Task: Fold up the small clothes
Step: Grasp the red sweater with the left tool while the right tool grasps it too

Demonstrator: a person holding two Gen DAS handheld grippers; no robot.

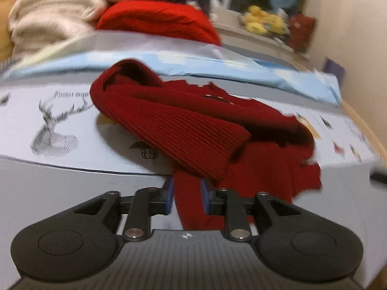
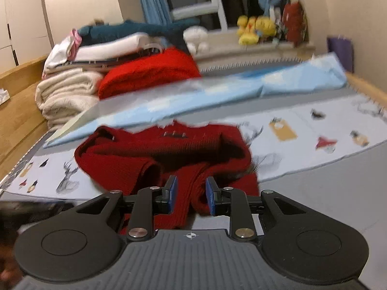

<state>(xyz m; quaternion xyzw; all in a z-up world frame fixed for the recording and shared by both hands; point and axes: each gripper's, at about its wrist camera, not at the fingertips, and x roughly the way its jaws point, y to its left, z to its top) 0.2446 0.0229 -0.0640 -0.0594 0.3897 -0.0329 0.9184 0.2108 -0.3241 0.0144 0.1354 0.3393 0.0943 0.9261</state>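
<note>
Behind a stack of folded laundry, on the bed's deer-print sheet, lies a crumpled dark red ribbed sweater, its near edge pinched by both the left gripper and the right gripper.

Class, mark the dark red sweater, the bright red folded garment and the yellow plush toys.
dark red sweater (image 1: 183,123), left wrist view, ribbed sleeve.
bright red folded garment (image 2: 150,72), right wrist view, front fold.
yellow plush toys (image 2: 256,27), right wrist view, middle.
</note>
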